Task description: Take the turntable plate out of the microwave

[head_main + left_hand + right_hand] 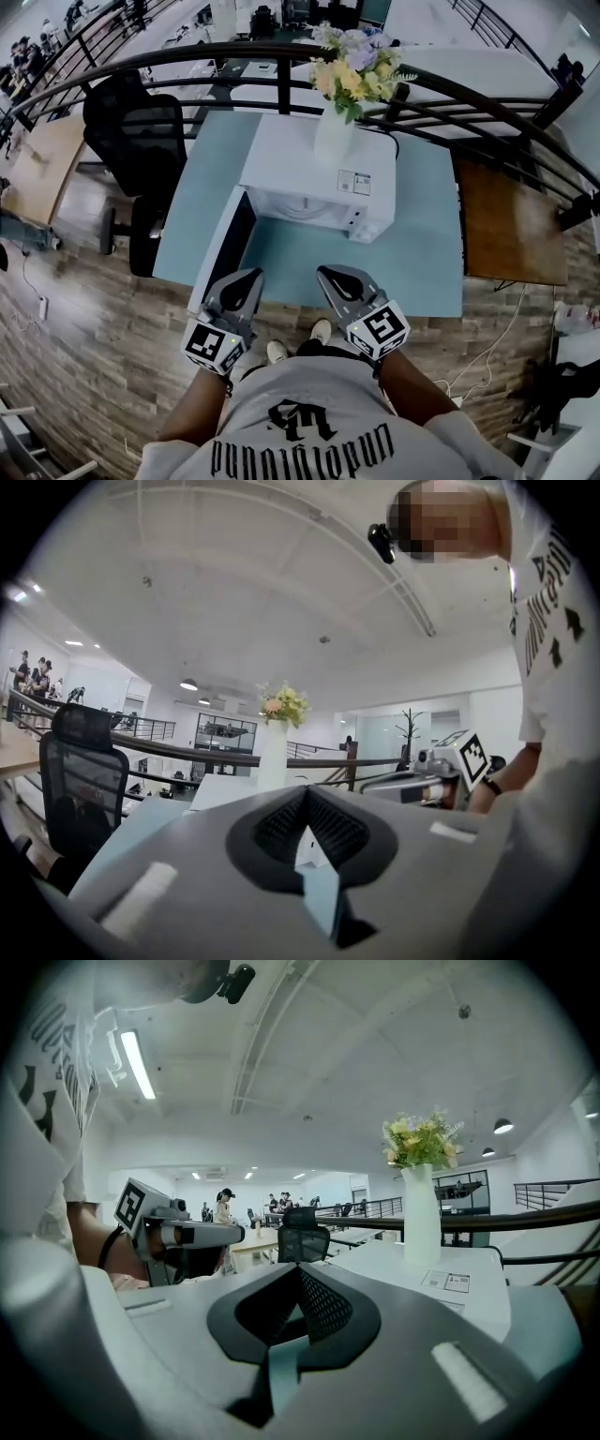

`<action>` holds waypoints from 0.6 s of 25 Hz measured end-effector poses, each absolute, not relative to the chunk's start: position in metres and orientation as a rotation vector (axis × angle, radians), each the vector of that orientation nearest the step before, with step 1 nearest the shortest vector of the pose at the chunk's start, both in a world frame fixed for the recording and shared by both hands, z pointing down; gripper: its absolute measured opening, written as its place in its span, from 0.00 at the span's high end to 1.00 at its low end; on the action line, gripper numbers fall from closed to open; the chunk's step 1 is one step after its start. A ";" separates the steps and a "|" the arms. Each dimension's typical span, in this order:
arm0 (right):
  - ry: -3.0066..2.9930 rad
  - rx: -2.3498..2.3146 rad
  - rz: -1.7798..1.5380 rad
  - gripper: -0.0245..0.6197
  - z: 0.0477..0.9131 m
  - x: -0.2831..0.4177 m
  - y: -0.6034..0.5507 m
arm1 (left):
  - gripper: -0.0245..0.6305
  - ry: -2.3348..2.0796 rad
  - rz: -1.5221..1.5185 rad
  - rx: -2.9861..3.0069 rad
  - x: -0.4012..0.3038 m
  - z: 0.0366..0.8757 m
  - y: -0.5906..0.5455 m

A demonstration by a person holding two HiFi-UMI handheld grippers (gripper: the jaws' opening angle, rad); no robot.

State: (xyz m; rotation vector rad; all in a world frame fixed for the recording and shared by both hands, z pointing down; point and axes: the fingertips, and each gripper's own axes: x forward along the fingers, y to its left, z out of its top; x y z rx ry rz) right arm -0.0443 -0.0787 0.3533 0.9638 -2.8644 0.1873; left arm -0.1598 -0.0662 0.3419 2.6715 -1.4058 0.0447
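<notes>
The microwave (281, 155) stands on the light blue table (281, 267), with its door (234, 242) swung fully open to the left. The turntable plate (302, 212) is inside the open cavity, where the head view shows it as a pale round shape on the cavity floor. Neither gripper touches it. A white vase (334, 136) with flowers (356, 66) stands on the microwave's top toward the right, and a small label (353, 182) lies near the top's front right corner. The left gripper (251, 275) is at the near edge of the table, just in front of the open door's lower end. Its jaws are pressed together with nothing between them, as the left gripper view confirms. The right gripper (328, 274) is just beside it to the right, in front of the cavity opening and well short of it. Its jaws are likewise closed tip to tip and empty, as the right gripper view confirms. Both grippers point toward the microwave at roughly level attitude. A black office chair (141, 141) stands to the left of the table. A dark curved railing (187, 56) runs along the far side, behind the microwave. A wooden table (511, 225) adjoins the blue table on the right.
</notes>
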 end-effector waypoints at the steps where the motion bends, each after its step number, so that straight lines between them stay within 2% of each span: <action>1: -2.866 0.959 0.189 0.96 0.355 -0.040 -0.086 | 0.89 -1.413 0.044 2.666 -0.157 0.344 -0.074; 15: -2.860 0.908 0.302 0.96 0.387 -0.004 -0.152 | 0.89 -1.466 0.123 2.634 -0.122 0.378 -0.135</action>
